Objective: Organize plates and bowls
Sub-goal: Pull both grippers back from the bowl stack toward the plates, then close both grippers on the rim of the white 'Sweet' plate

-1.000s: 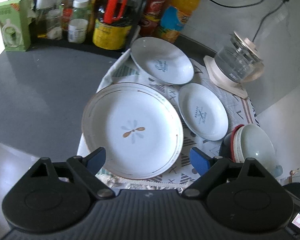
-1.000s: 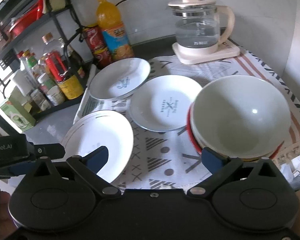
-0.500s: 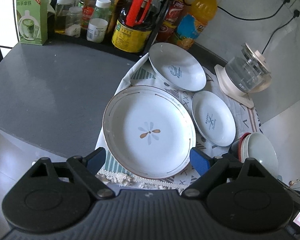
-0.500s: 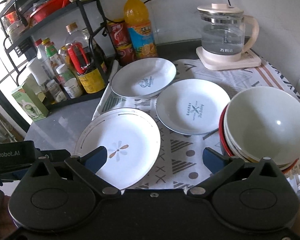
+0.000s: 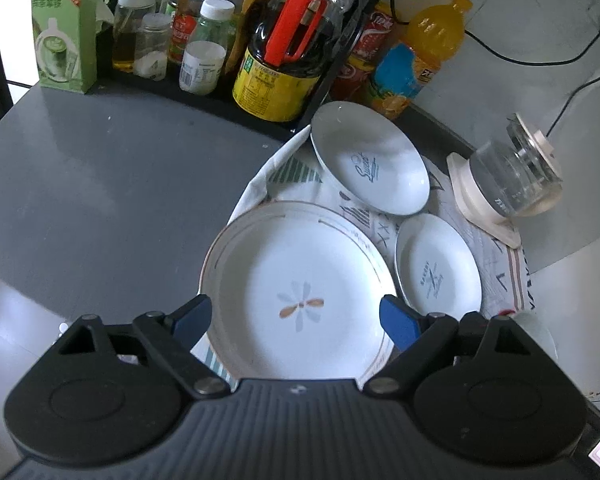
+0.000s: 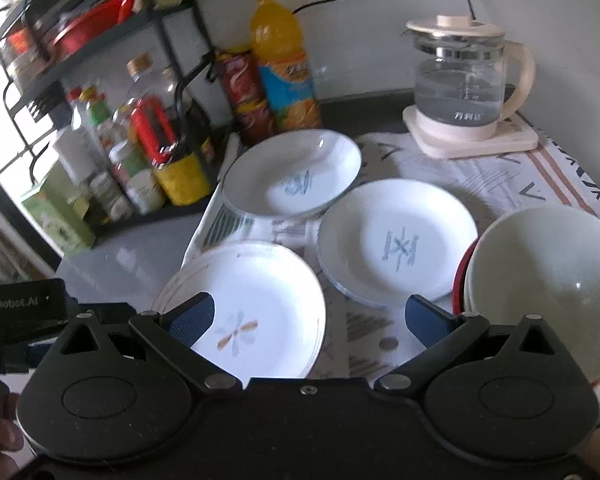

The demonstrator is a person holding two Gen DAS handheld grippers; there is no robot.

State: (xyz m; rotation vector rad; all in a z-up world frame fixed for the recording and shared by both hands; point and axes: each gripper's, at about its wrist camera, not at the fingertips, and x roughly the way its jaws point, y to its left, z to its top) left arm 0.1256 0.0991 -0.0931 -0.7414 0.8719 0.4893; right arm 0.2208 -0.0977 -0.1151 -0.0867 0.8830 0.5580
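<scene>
A large white plate with a flower motif [image 5: 300, 292] [image 6: 256, 300] lies on a patterned cloth [image 5: 292, 168] [image 6: 360, 332]. Behind it rests a deeper plate with blue script [image 5: 370, 158] [image 6: 294, 174], and to the right a small plate with a blue mark [image 5: 438, 268] [image 6: 396, 242]. A stack of bowls, pale on top with a red rim below [image 6: 540, 280] [image 5: 540, 332], stands at the right. My left gripper [image 5: 296, 318] hovers open above the large plate's near side, holding nothing. Above the cloth, between the large plate and the bowls, my right gripper [image 6: 310, 316] is open and empty.
A rack of bottles and jars [image 5: 220, 40] [image 6: 140, 140] lines the back left, with an orange drink bottle [image 5: 416, 60] [image 6: 284, 60]. A glass kettle on a cream base [image 5: 512, 176] [image 6: 468, 80] stands at the back right. Grey countertop [image 5: 100, 184] extends left of the cloth.
Both views have shifted: the plates now sit further right in the left wrist view and further back in the right wrist view. Both grippers stayed open; no dish moved.
</scene>
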